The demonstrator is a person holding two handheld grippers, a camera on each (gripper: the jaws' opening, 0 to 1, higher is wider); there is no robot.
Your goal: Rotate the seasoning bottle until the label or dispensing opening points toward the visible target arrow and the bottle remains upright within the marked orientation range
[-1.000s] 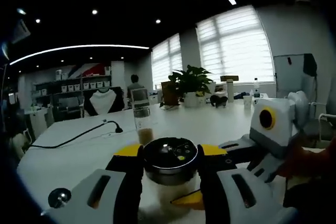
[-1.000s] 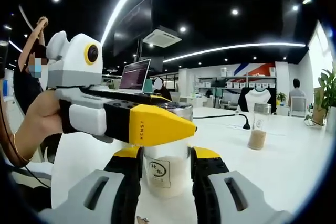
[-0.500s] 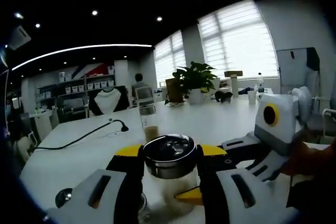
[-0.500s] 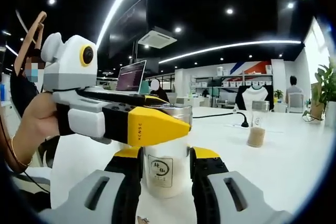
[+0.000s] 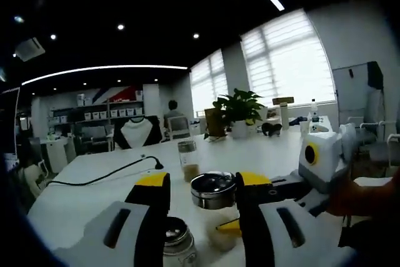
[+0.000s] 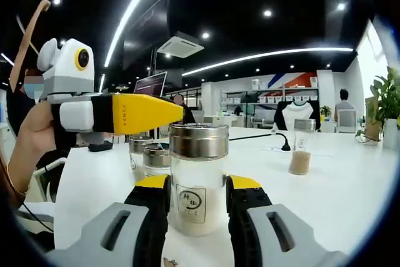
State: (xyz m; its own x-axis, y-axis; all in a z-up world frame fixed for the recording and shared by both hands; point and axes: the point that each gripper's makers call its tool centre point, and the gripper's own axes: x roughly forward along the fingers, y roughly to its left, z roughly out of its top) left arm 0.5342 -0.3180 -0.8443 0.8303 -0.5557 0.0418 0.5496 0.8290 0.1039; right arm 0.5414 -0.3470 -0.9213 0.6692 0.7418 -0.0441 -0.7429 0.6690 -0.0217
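Fingers of the right gripper (image 6: 197, 214) press both sides of the seasoning bottle (image 6: 199, 182), which stands upright on the white tabletop (image 6: 350, 186) with its square label (image 6: 190, 197) turned toward the camera. In the left gripper view, the left gripper (image 5: 200, 217) has its fingers set a little wider than the bottle's perforated metal cap (image 5: 213, 190), which sits between them; whether they touch it I cannot tell. Beside it stand two more capped jars (image 6: 147, 157), and farther off another jar with brown powder (image 6: 300, 148) near a black cable (image 5: 106, 173). No target arrow is visible. The risk, I judge: if both grippers pull unevenly, the bottle could tip or slide, since the lower grip sits low on the glass.
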